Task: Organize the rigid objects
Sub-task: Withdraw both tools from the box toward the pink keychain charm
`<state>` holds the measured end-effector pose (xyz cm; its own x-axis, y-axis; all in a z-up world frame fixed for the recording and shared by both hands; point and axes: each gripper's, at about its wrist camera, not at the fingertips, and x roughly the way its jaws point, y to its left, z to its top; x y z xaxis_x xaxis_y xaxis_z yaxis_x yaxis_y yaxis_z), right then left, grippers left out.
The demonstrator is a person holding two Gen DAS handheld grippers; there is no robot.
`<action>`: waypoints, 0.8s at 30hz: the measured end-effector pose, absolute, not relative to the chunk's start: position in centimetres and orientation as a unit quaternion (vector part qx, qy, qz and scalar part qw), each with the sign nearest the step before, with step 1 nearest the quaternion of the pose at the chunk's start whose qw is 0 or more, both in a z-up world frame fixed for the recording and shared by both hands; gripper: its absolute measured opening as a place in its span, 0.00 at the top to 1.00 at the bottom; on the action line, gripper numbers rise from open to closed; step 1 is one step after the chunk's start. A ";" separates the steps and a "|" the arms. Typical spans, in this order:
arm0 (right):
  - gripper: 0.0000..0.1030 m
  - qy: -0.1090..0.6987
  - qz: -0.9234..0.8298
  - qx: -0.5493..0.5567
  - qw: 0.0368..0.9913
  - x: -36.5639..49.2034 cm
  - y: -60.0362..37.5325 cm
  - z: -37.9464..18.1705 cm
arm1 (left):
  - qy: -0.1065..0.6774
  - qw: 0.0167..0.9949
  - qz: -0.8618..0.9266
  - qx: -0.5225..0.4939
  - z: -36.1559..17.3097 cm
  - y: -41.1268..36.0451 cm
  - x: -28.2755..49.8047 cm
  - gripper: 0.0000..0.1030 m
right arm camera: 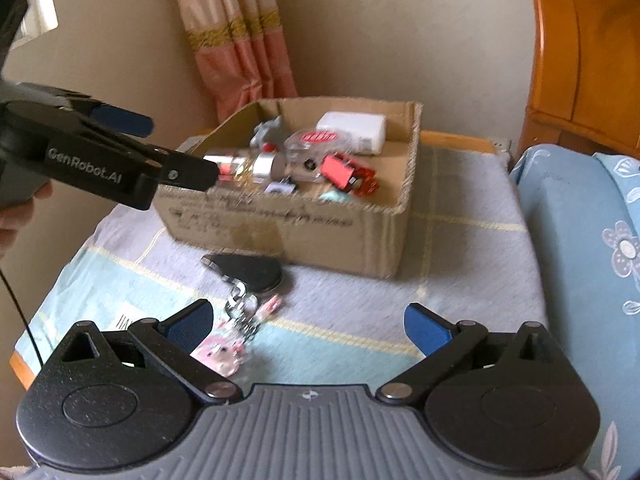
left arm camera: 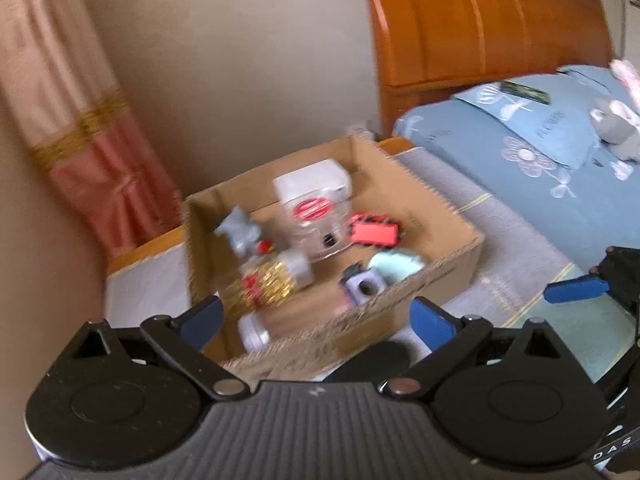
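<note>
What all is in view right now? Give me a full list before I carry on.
cardboard box: one, brown, open, on the checked cloth
checked cloth: one, grey and pale blue, under the box
white box: one, in the cardboard box, far side
clear tub with red label: one, in the cardboard box
red toy: one, in the cardboard box
grey figure: one, in the cardboard box
black key fob: one, on the cloth before the cardboard box
pink charm: one, chained to the fob
curtain: pink, behind
bed: blue bedding, wooden headboard
left gripper: open, empty
right gripper: open, empty
</note>
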<state>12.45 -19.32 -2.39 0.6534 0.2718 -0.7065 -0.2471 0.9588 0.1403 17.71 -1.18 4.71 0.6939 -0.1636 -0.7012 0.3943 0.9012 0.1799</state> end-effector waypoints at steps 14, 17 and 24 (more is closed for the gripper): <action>0.00 0.412 0.207 -0.050 0.886 10.6 -15.0 -6.4 | 0.377 0.919 -0.076 0.085 -0.6 2.9 14.2 0.04; 0.00 0.409 0.215 -0.070 0.884 10.6 -13.9 -7.3 | 0.388 0.917 -0.071 0.062 -1.4 3.8 13.7 0.04; 0.00 0.391 0.203 -0.096 0.892 11.7 -12.3 -8.9 | 0.387 0.918 -0.072 0.048 -2.1 5.0 13.1 0.04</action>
